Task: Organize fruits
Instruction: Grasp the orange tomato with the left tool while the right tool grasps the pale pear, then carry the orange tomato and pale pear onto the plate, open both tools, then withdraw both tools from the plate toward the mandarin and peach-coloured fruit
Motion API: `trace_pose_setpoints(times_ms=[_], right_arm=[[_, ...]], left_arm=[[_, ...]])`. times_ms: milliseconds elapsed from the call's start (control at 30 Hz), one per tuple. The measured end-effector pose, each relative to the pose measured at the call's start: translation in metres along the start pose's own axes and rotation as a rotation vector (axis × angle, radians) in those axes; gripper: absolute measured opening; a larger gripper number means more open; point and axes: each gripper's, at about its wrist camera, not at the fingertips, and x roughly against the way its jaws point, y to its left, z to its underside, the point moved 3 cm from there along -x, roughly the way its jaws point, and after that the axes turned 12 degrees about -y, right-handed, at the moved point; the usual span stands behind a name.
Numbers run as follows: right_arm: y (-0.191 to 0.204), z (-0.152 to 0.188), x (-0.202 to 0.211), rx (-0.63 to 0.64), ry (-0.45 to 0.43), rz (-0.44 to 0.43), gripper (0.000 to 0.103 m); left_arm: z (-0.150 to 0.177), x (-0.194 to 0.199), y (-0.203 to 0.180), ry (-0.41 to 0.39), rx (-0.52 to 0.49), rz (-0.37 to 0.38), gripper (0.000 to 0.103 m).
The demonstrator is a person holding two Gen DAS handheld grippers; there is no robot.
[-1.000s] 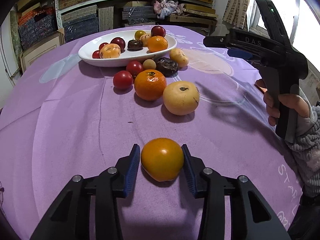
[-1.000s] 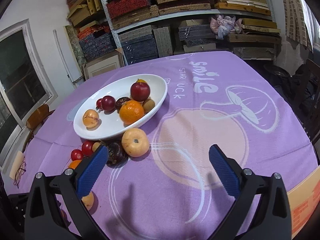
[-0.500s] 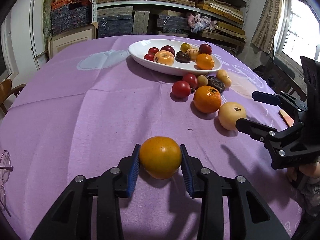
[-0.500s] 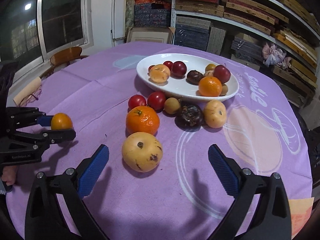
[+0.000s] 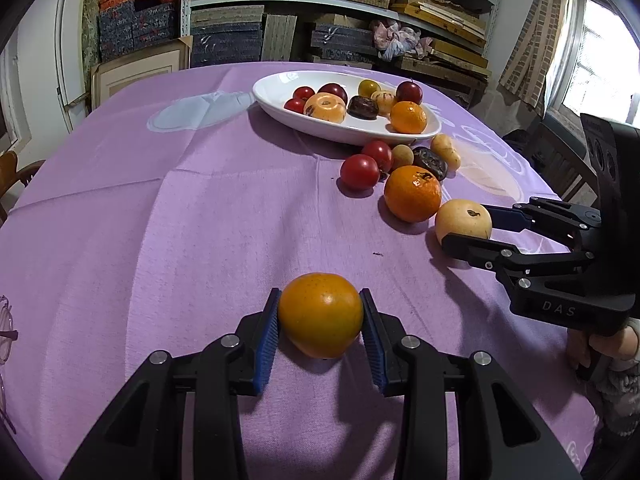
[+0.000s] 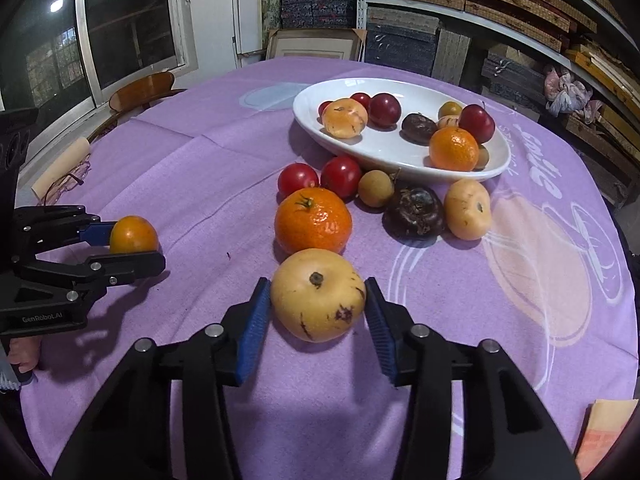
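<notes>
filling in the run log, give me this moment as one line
left claw: shut on orange fruit | right claw: just closing around pale yellow fruit, pads at its sides | white dish: part filled

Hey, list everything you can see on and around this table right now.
dish: one, white, far side of cloth
fruits in dish: about ten, mixed colours
tomatoes: two, red, cloth beside dish
mandarin: one, orange, nearer than tomatoes
tan fruit: one, small, near dish
dark fruit: one, brown, beside tan fruit
pale fruit: one, yellowish, right of dark fruit
tablecloth: one, purple
glasses: one pair, cloth's left edge
shelves: stacked boxes, behind
left tool: black, blue pads, shut on orange fruit
right tool: black, blue pads, jaws just closed onto yellow fruit
</notes>
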Motion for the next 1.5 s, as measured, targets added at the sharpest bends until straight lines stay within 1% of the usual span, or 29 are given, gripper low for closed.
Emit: trace_pose_setpoints(times_ms=[133,233,333,467,567,700,767,800,933,1033,1100,1167,1233,1300,1367,1433,1500], right_arm=[[-0.006,-0.001,0.004,-0.058,-0.025,-0.011,0.046],[-0.012,-0.006,0.014,-0.09,-0.061,-0.015,0.046],[-0.021,-0.02,0.023,-0.112,-0.096,-0.013,0.046],[-0.039,-0.055,0.021,-0.112,-0.139,0.027,0.046],[-0.047,-0.081,0.001,-0.096,-0.131,0.055,0.046],[-0.059,-0.098,-0.041,-0.094,-0.076,0.088,0.046],[-0.067,-0.102,-0.059,-0.114,-0.062,0.085,0.046],[-0.069,-0.104,-0.064,-0.121,-0.058,0.082,0.046],[-0.076,-0.107,-0.085,-0.127,-0.04,0.074,0.046],[-0.078,-0.106,-0.096,-0.126,-0.024,0.071,0.046],[-0.08,-0.104,-0.101,-0.131,-0.018,0.066,0.046],[-0.079,-0.104,-0.103,-0.12,-0.024,0.07,0.047],[-0.079,-0.106,-0.101,-0.119,-0.039,0.069,0.048],[-0.081,-0.108,-0.095,-0.124,-0.058,0.069,0.052],[-0.085,-0.111,-0.082,-0.134,-0.096,0.08,0.055],[-0.092,-0.112,-0.063,-0.158,-0.141,0.088,0.06],[-0.1,-0.11,-0.039,-0.187,-0.192,0.112,0.078]], left_arm=[[-0.001,-0.001,0.0,0.003,-0.001,-0.007,0.039],[-0.009,-0.007,-0.002,0.018,-0.009,0.007,0.039],[-0.033,-0.014,-0.004,0.003,-0.023,0.018,0.039],[-0.085,-0.033,-0.009,-0.058,-0.072,0.002,0.039],[-0.13,-0.061,-0.007,-0.079,-0.057,-0.002,0.039],[-0.18,-0.115,0.001,-0.041,0.0,0.001,0.039],[-0.199,-0.139,0.005,-0.039,0.011,-0.026,0.039],[-0.207,-0.151,0.005,-0.03,0.006,-0.027,0.039],[-0.223,-0.198,0.009,0.024,0.021,-0.035,0.039],[-0.222,-0.228,0.013,0.078,0.034,-0.038,0.039],[-0.22,-0.239,0.014,0.095,0.036,-0.039,0.039],[-0.219,-0.245,0.015,0.103,0.031,-0.041,0.039],[-0.219,-0.245,0.016,0.098,0.022,-0.051,0.041],[-0.219,-0.237,0.016,0.075,0.017,-0.06,0.047],[-0.222,-0.22,0.018,0.04,0.019,-0.069,0.056],[-0.225,-0.196,0.022,0.006,0.03,-0.073,0.059],[-0.224,-0.17,0.026,-0.025,0.034,-0.077,0.061]])
